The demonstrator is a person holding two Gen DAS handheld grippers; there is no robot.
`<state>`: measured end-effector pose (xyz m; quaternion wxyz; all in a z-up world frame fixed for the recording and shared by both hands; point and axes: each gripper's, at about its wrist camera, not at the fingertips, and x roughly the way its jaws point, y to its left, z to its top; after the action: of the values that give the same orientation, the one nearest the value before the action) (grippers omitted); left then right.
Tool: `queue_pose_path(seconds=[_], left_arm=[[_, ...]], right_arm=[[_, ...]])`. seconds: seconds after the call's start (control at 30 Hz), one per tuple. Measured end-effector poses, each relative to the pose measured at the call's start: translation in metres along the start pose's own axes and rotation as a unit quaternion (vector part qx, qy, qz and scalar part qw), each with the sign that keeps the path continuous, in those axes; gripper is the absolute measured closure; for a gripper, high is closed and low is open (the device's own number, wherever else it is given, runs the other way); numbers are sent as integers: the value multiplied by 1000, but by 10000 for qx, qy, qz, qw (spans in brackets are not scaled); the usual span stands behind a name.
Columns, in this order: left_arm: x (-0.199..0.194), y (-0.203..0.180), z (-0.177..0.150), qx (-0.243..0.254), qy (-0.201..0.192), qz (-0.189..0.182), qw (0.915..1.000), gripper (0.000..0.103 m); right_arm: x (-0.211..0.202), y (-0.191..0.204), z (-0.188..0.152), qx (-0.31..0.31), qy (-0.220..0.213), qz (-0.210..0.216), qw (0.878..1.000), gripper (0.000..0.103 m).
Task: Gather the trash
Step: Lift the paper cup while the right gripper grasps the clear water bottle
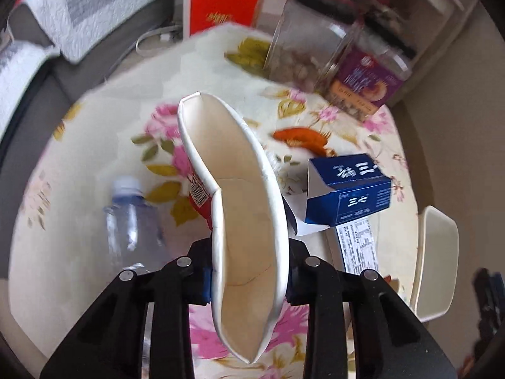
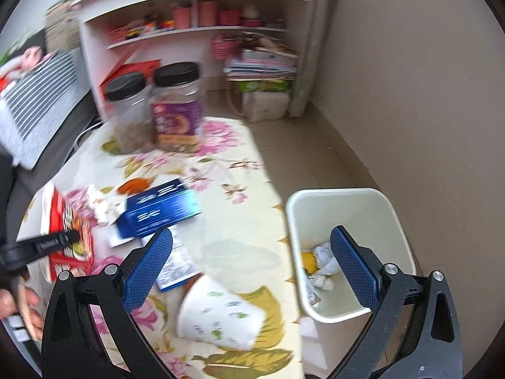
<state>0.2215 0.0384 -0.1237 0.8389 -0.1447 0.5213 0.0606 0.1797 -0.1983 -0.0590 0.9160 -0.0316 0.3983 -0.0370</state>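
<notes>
My left gripper point(image 1: 249, 281) is shut on a squashed red-and-white paper cup point(image 1: 240, 195), held above the floral table point(image 1: 94, 132). In the right wrist view the same cup point(image 2: 68, 240) shows at the left with the left gripper point(image 2: 56, 240) on it. My right gripper point(image 2: 252, 265) is open and empty above the table's right edge. A white paper cup point(image 2: 217, 312) lies on its side below it. A cream bin point(image 2: 350, 208) with some trash stands on the floor beside the table. A blue carton point(image 1: 350, 189) point(image 2: 161, 211) and a clear bottle point(image 1: 132, 221) lie on the table.
Two black-lidded jars point(image 2: 176, 107) point(image 1: 315, 57) stand at the table's far end. An orange scrap point(image 1: 300, 139), crumpled paper point(image 2: 101, 205) and a printed label point(image 1: 359, 246) lie near the carton. The bin's rim point(image 1: 435, 262) shows right. Shelves point(image 2: 195, 31) behind.
</notes>
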Motion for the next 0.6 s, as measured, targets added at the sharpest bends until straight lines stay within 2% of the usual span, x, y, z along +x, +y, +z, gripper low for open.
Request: queue_pose_path(seconds=[0.1,0.23,0.47,0.6], left_arm=[[-27,6,0,287,-353,61,9989,72],[-59,25,0,374,-762,86,9964,72],[-101,69,10,205,-1266,240,9915,72],[-115,96,13,-10,-1375,205,9903,72]], right_arm=[[0,28,-5,-321,66,292,9990,7],[3,68,-14,-727,214,614,9952,7],[13,131,-28,-1000,603,1318,9844,7],[21,158,-35,-922,931,1761,9756,7]])
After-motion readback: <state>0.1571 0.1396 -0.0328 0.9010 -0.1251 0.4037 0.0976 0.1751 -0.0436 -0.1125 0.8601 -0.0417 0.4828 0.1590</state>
